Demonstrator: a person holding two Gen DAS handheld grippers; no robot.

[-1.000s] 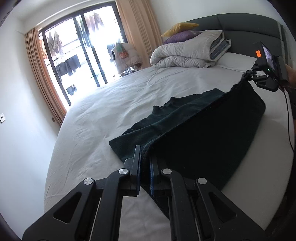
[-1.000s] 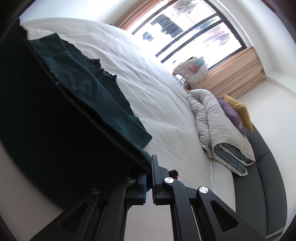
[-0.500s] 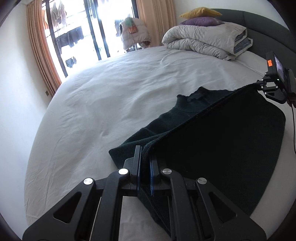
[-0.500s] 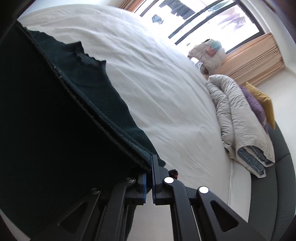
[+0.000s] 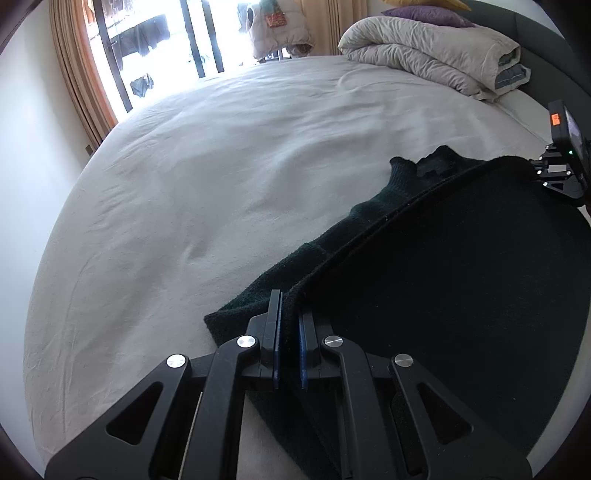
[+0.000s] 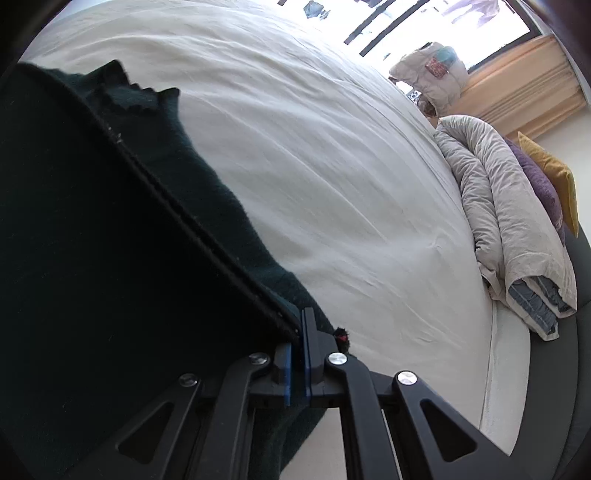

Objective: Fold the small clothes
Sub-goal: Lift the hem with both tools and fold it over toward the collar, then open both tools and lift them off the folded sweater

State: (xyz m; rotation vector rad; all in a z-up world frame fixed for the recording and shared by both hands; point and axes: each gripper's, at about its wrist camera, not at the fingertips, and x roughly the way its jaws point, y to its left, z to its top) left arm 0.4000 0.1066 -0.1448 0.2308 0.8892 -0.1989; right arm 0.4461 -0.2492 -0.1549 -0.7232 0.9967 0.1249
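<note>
White bed sheet (image 5: 221, 184) carries a dark green sweater (image 5: 461, 277). Left gripper (image 5: 288, 325) and right gripper (image 6: 299, 332) each pinch its raised edge, now carried lower toward the neckline, so the fold looks nearly laid.

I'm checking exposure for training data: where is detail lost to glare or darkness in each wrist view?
Left wrist view: the window is blown out white, and the dark green garment is nearly black, its knit barely readable. Right wrist view: the window is likewise overexposed, the garment underexposed, and the bed sheet looks slightly smeared.
</note>
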